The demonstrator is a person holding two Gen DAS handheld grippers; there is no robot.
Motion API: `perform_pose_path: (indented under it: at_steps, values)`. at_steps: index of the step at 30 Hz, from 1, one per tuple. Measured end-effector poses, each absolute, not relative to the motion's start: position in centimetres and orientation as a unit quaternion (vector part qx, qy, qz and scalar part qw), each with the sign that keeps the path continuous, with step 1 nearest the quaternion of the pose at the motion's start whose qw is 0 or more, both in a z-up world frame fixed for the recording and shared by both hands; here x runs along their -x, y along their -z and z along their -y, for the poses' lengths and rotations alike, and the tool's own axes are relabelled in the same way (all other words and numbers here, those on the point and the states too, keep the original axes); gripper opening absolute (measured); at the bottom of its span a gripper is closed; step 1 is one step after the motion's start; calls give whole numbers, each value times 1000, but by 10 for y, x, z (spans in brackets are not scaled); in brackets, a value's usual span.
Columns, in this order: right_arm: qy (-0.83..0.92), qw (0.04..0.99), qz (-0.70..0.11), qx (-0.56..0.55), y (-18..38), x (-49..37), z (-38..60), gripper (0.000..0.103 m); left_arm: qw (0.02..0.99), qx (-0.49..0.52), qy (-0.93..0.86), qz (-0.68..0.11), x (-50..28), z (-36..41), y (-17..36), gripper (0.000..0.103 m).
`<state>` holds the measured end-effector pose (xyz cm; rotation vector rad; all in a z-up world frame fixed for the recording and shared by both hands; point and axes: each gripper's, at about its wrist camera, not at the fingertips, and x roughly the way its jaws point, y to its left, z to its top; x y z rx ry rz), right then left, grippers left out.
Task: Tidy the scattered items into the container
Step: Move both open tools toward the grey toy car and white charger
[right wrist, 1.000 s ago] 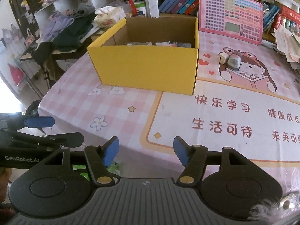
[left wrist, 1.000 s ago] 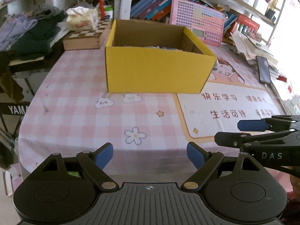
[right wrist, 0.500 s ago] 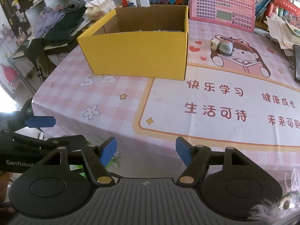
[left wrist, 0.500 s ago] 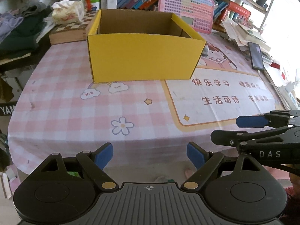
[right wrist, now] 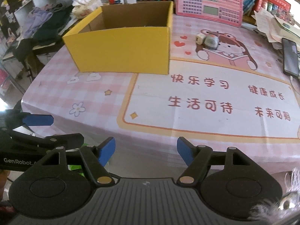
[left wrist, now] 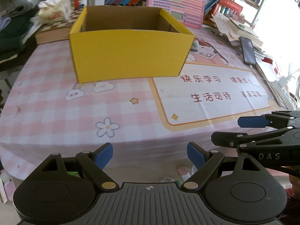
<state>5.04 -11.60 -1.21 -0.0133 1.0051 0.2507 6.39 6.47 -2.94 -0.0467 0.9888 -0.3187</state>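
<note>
A yellow cardboard box [left wrist: 129, 56] stands open on the pink checked tablecloth [left wrist: 56, 108]; it also shows in the right wrist view [right wrist: 121, 50]. Its contents are mostly hidden behind the front wall. A small white cube [right wrist: 199, 38] and a grey rounded item [right wrist: 211, 41] lie on the cloth right of the box; only the grey item [left wrist: 195, 46] peeks out in the left wrist view. My left gripper [left wrist: 150, 154] is open and empty beyond the table's near edge. My right gripper [right wrist: 146, 151] is open and empty, beside it on the right.
A black phone [right wrist: 290, 57] lies at the right edge by stacked papers [left wrist: 236, 30]. A pink toy keyboard [right wrist: 209, 1] leans behind the box. A chessboard box [left wrist: 52, 31] with a tissue pack [left wrist: 54, 12] stands at the back left. Clothes [right wrist: 41, 22] pile at the left.
Both grippers have drawn back from the table and tilted; the box now looks farther off and the table's near edge shows. Both stay open and empty.
</note>
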Motion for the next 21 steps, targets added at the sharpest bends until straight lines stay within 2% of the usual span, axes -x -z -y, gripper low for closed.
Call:
perform_pose_path:
  at_steps: [21]
  values:
    - [-60, 872, -485, -23, 15, -71, 186, 74, 851, -2, 205, -484, -105, 5, 32, 89]
